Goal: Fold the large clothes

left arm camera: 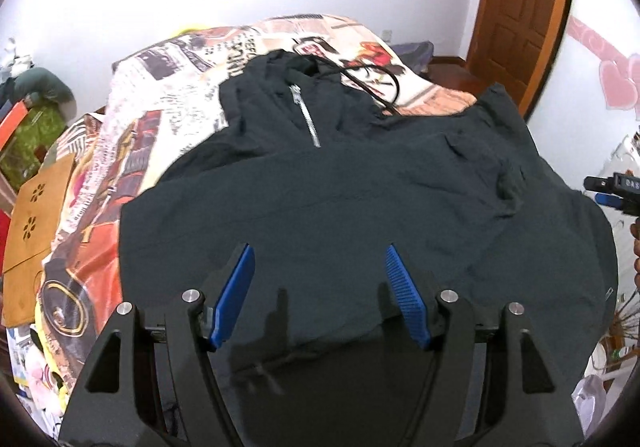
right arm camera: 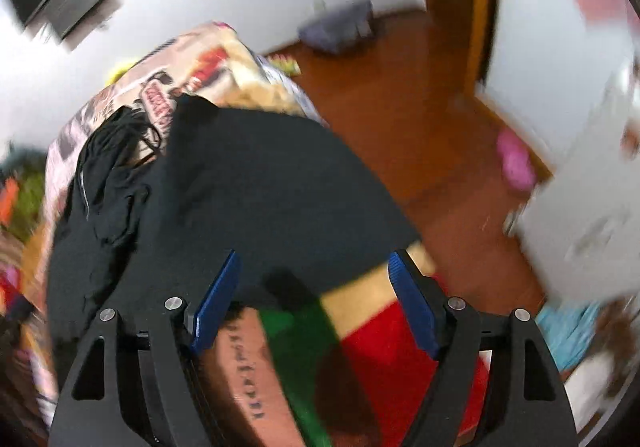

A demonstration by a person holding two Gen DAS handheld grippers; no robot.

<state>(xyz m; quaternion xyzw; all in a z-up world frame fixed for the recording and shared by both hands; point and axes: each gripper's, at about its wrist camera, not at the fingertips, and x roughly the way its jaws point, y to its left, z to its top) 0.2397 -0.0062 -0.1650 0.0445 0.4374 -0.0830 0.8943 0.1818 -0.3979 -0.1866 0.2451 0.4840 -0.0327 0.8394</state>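
- Dark hooded jacket (left arm camera: 360,199) lies spread on the bed (left arm camera: 168,95), front up, zip toward the far end, hood at the far edge with a black cord (left arm camera: 384,83) trailing onto the printed bedcover.
- Jacket's right side hangs past the bed's right edge; right wrist view shows its dark cloth (right arm camera: 260,187) draped over that edge above the wooden floor (right arm camera: 420,127).
- Left gripper (left arm camera: 320,259): blue fingers (left arm camera: 236,295) spread apart, nothing between them, poised above the jacket's near hem. Released.
- Right gripper (right arm camera: 314,263): fingers (right arm camera: 216,303) apart, no cloth pinched; picture is smeared. Its tip also shows at the right rim of the left wrist view (left arm camera: 612,191), off the jacket's side.
- Step in hand, by my reading: between folds. Both grippers empty; jacket laid out but not yet compact, right side bunched and wrinkled.
- Next move calls for: each gripper taking hold of cloth, likely the overhanging right side or sleeve, pinching a single layer at the edge, then carrying it across toward the zip line.
- Watch: cord may snag.
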